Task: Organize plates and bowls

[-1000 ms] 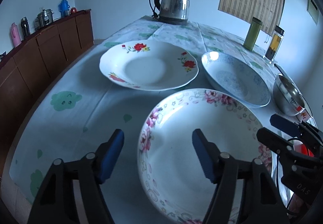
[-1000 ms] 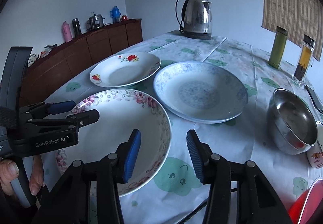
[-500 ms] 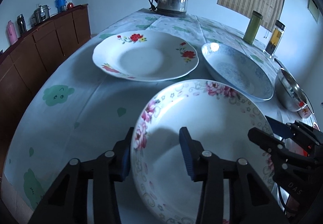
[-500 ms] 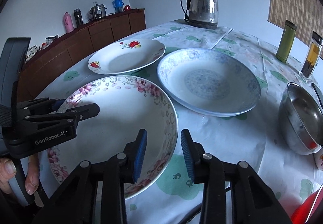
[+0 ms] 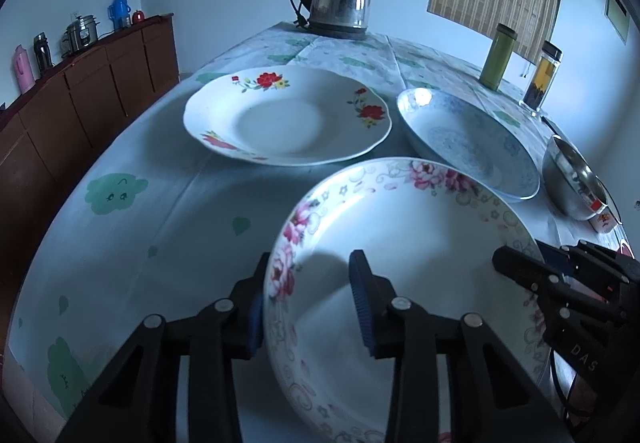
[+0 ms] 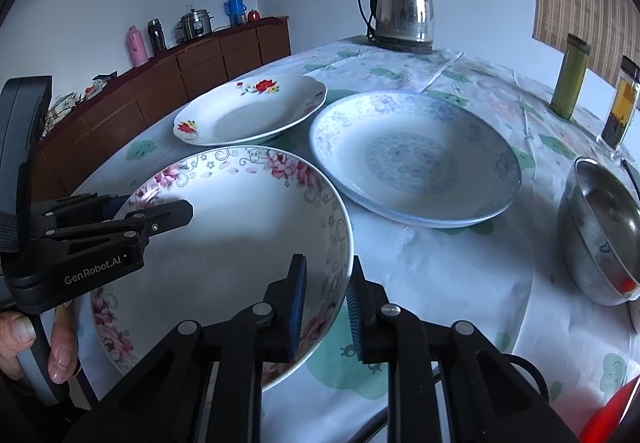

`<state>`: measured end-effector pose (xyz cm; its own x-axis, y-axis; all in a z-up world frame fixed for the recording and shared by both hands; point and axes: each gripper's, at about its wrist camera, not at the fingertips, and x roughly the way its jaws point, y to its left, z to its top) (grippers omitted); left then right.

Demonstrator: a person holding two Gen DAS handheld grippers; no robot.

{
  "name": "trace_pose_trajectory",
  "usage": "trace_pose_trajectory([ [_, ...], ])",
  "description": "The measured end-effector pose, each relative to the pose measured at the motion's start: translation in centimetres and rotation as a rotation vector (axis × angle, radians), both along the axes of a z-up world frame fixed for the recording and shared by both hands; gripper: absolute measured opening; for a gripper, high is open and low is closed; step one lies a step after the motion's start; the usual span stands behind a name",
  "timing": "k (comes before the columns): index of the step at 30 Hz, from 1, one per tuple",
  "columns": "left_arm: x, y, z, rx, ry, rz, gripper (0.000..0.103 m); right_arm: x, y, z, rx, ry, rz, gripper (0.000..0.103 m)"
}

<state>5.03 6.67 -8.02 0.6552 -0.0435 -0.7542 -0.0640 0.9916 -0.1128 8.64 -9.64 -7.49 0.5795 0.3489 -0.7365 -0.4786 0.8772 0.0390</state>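
I have both grippers straddling the rim of the white deep plate with the pink flower border (image 6: 240, 227), which sits on the desk (image 5: 168, 211) nearest me. The left gripper (image 5: 308, 307) is closing over the plate's left rim, one pad outside, one inside. The right gripper (image 6: 326, 307) is closing, narrow, over the right rim. I cannot tell that either pair of pads presses the porcelain yet.

Risks, as I judge them: glazed rim is slick, and if one side bites before the other the plate may tip or slide out. A shallow hold on the curved wall could let it pivot on lifting.

Clearance: the blue-patterned white plate (image 6: 416, 159) lies just beside the held plate's far right edge, and the white scalloped plate with red flowers (image 5: 288, 115) is near beyond it; a forward swing would knock either. The steel bowl (image 6: 600, 231) stands apart to the right. Open cloth lies to the left, toward the desk edge, and upward is free.
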Motion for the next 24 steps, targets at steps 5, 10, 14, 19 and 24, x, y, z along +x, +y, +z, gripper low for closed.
trace_pose_trajectory([
  [5, -0.1, -0.5, 0.5, 0.008, -0.014, 0.004, 0.036, -0.1, -0.3, 0.3, 0.005, -0.017, -0.014, 0.021],
  [10, 0.0, -0.6, 0.9, 0.001, -0.024, 0.002, 0.036, -0.2, -0.6, 0.6, 0.014, -0.028, -0.028, 0.021],
  [14, 0.1, -0.7, 1.2, 0.000, -0.038, 0.004, 0.036, -0.5, -0.8, 1.0, 0.025, -0.045, -0.033, 0.020],
  [19, 0.4, -1.2, 2.0, 0.014, -0.059, -0.007, 0.036, -0.8, -1.3, 1.9, 0.042, -0.064, -0.043, 0.020],
  [24, 0.9, -1.5, 2.9, 0.022, -0.078, -0.015, 0.036, -0.6, -1.8, 2.6, 0.051, -0.071, -0.050, 0.020],
])
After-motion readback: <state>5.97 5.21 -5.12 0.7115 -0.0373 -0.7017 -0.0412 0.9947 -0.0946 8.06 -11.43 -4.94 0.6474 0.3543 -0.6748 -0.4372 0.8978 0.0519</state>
